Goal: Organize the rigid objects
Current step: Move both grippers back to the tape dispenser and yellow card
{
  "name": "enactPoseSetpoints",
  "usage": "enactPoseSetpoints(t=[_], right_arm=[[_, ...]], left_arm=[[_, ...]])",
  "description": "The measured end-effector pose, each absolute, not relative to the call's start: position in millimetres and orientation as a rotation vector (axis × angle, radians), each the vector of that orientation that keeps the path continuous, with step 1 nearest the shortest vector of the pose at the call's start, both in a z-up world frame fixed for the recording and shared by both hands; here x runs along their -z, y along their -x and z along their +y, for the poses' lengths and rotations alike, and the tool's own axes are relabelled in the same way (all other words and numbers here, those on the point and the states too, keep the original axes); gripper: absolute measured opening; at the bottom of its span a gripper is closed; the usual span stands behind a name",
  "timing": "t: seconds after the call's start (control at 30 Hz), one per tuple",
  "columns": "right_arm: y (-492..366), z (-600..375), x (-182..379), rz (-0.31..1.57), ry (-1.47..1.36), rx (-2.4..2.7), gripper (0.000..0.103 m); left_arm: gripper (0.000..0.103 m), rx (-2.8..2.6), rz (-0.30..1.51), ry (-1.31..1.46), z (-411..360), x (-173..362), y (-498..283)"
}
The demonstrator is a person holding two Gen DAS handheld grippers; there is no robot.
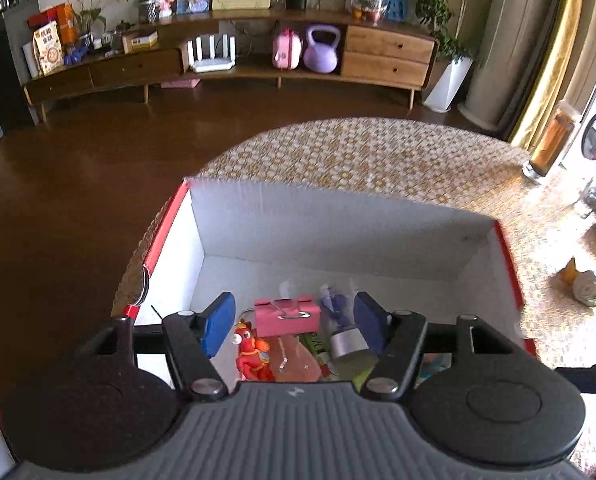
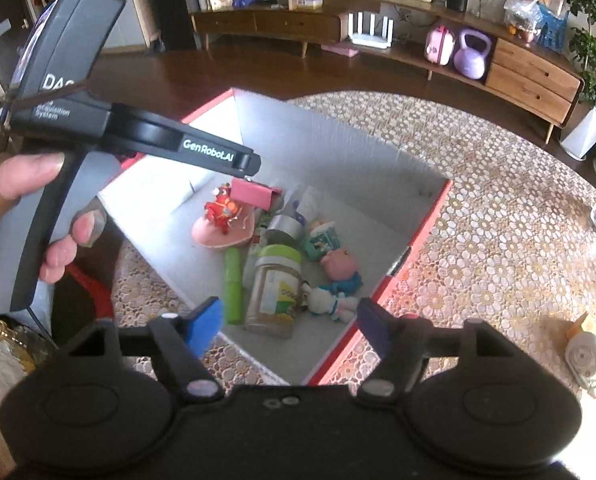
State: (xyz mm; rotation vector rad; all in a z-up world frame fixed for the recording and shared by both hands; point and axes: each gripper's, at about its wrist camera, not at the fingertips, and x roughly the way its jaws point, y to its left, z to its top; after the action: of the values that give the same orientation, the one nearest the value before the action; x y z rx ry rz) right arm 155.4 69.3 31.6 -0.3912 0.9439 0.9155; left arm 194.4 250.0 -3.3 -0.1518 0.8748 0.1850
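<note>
Left gripper (image 1: 294, 322) spread wide, holding nothing, hovering inside the red-edged box (image 1: 338, 216); its body cuts off the box's near half. Between its blue pads from left: red toy figure (image 1: 250, 350), pink binder clip (image 1: 287, 316) lying on a translucent pink piece, silver-capped bottle (image 1: 348, 342) beside the right pad, label unreadable. Right gripper (image 2: 288, 330) also spread, empty, above the box's near corner. Ahead of it: green tube (image 2: 233, 288), green-lidded jar (image 2: 276, 292) lying on its side, pig doll (image 2: 340, 270), white doll (image 2: 330, 300). The box's near-left wall is partly hidden behind the left device, held in a hand (image 2: 22, 216) at far left
</note>
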Motion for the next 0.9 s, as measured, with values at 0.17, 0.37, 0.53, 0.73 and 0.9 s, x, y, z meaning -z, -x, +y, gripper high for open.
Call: enactPoseSetpoints(t=[0.17,0.37,0.53,0.73,0.9], right_arm=[[-148.7,47.1,-44.9,0.926,0.324,-0.916,0.084],[-144.6,19.7,-55.7,0.914,0.272,-0.906,0.090],[-142.6,-7.4,-60.9,0.909,0.222,-0.883,0.095],[-145.1,-44.5,-65.6,0.903,0.179,-0.849,0.096],[-147.7,-76.7,-67.1,0.890,0.171,-0.819,0.096]], left_arm=[[0.065,-0.156,0.834,0.140,231.6,-14.6,-179.0],[0.065,-0.102,0.803,0.126,203.9,-30.6,-161.9],[0.079,-0.055,0.757,0.121,176.9,-40.0,-148.2],[0.083,0.008,0.735,0.126,144.1,-41.6,-141.1],[0.083,0.061,0.710,0.129,111.9,-38.7,-141.0]])
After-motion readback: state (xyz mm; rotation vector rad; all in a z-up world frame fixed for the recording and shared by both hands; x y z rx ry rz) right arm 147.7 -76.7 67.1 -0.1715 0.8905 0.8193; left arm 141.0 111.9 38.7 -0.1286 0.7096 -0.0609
